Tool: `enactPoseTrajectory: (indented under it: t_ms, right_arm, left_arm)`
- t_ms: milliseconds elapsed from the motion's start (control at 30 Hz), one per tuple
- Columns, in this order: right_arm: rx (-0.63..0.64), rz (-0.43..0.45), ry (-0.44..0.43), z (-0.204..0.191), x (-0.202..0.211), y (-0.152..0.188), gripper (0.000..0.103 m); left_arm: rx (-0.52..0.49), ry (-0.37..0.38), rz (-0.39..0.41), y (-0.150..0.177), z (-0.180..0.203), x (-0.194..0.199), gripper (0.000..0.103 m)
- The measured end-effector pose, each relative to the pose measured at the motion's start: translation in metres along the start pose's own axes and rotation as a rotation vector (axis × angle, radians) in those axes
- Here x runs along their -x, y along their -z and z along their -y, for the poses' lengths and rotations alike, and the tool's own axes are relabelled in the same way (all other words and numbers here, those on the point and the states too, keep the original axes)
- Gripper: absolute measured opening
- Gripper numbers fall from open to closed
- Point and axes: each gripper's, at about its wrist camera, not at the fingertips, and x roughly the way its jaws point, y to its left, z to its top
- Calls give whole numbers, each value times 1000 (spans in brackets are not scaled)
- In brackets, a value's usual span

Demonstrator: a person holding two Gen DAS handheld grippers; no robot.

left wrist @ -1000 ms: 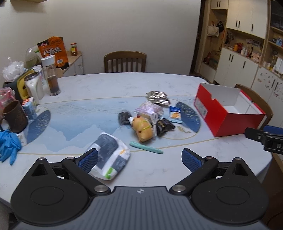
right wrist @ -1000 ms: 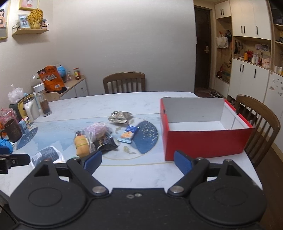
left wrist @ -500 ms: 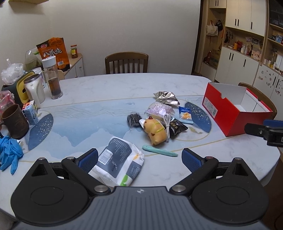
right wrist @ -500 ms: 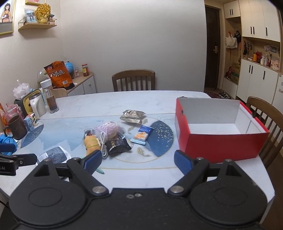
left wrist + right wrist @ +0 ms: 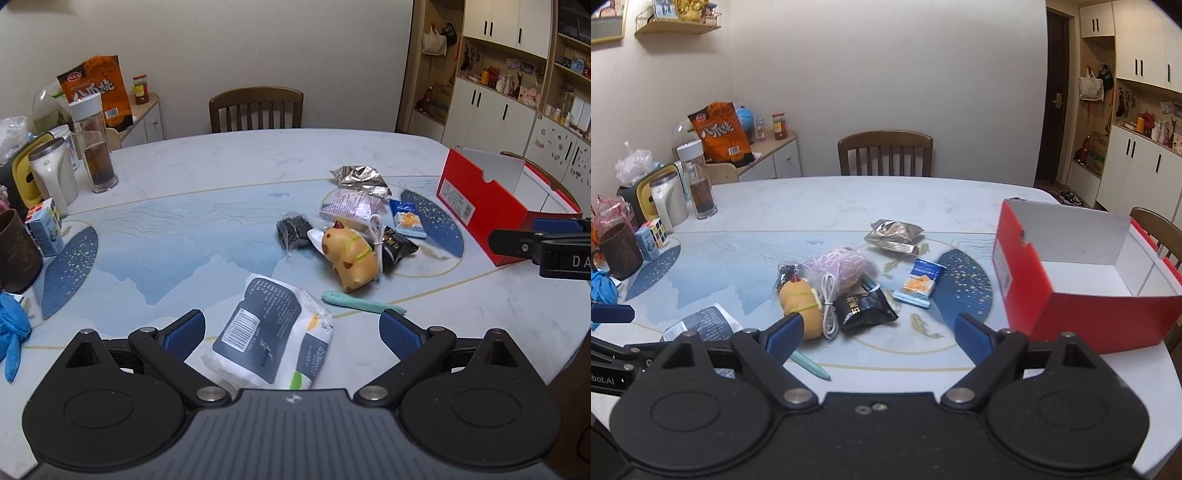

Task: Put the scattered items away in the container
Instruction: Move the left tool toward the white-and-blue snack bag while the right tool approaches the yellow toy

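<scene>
A red open box (image 5: 480,206) stands at the table's right; it also shows in the right wrist view (image 5: 1086,273). Scattered items lie mid-table: a yellow plush toy (image 5: 351,258), a tissue pack (image 5: 273,336), a teal pen (image 5: 364,301), a blue snack packet (image 5: 918,282), a black packet (image 5: 866,308), a silver packet (image 5: 894,236), a pink bag (image 5: 842,267) and a white cable (image 5: 829,308). My left gripper (image 5: 291,330) is open, with the tissue pack between its fingers. My right gripper (image 5: 877,334) is open and empty, above the table's front edge.
At the table's left stand a brown mug (image 5: 620,253), a glass bottle (image 5: 698,182), a white kettle (image 5: 668,199), a small carton (image 5: 44,229) and blue gloves (image 5: 13,328). A wooden chair (image 5: 884,153) is at the far side, another behind the box (image 5: 1158,230).
Both grippers have swung left and come closer to the items. The tissue pack now sits between my left fingers. Both stay open.
</scene>
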Motion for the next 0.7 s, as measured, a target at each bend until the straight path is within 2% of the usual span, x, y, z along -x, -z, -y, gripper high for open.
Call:
enactPoseTrajectory:
  t_ms: [700]
  right_arm:
    - [123, -115, -64, -71, -96, -21, 86]
  left_arm:
    - [-15, 96, -92, 2, -35, -69, 99]
